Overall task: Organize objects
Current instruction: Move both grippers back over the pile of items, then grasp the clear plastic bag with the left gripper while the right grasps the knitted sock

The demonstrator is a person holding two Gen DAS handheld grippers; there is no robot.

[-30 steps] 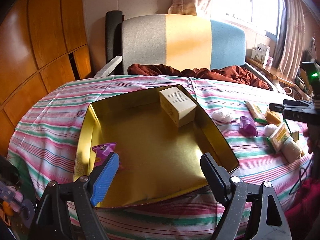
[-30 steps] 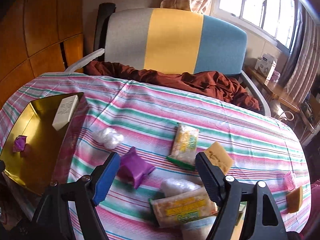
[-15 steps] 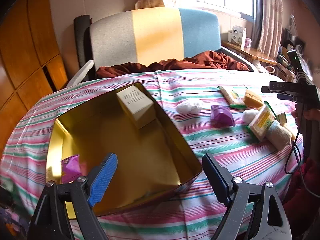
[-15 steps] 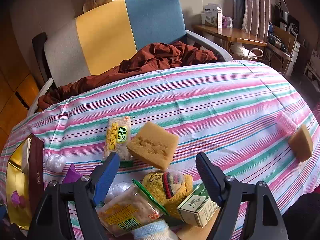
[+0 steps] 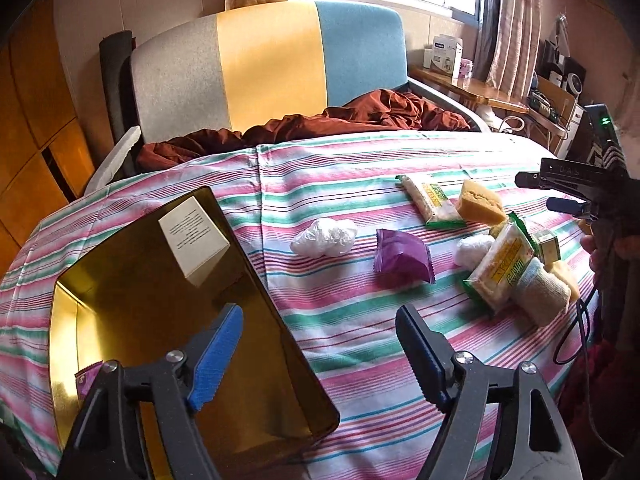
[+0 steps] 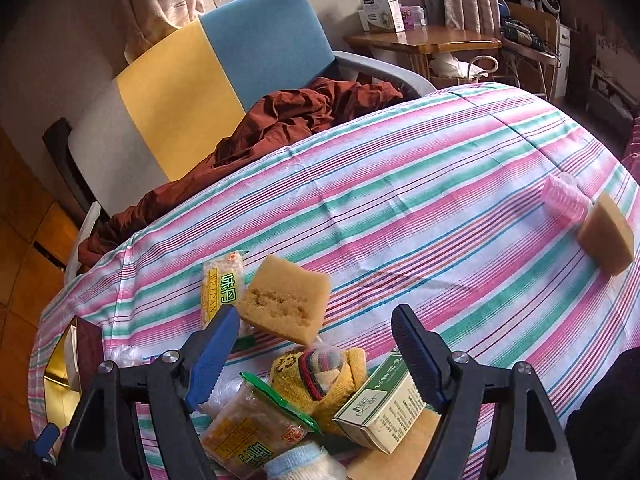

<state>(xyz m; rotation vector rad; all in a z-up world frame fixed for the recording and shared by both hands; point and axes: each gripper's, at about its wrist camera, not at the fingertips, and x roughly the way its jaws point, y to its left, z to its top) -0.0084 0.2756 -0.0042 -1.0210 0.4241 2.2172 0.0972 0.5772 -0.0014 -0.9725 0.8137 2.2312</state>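
A tricolour chair (image 5: 268, 64) holds crumpled rust-brown cloth (image 5: 360, 114) (a wooden side table (image 6: 424, 42) stands nearby).

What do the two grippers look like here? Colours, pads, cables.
Both match: black plastic clamp-style bodies with silver pivot bolts. On the left gripper and the right gripper, one finger has a ridged blue pad and the other a dark ridged pad. In the left wrist view, the right gripper's body carries a green light, with a black cable hanging below it.

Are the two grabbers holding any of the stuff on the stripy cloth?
No, nothing is held. The left gripper is closing on empty air beside the gold tin. The right gripper is open above the sponge and small box.
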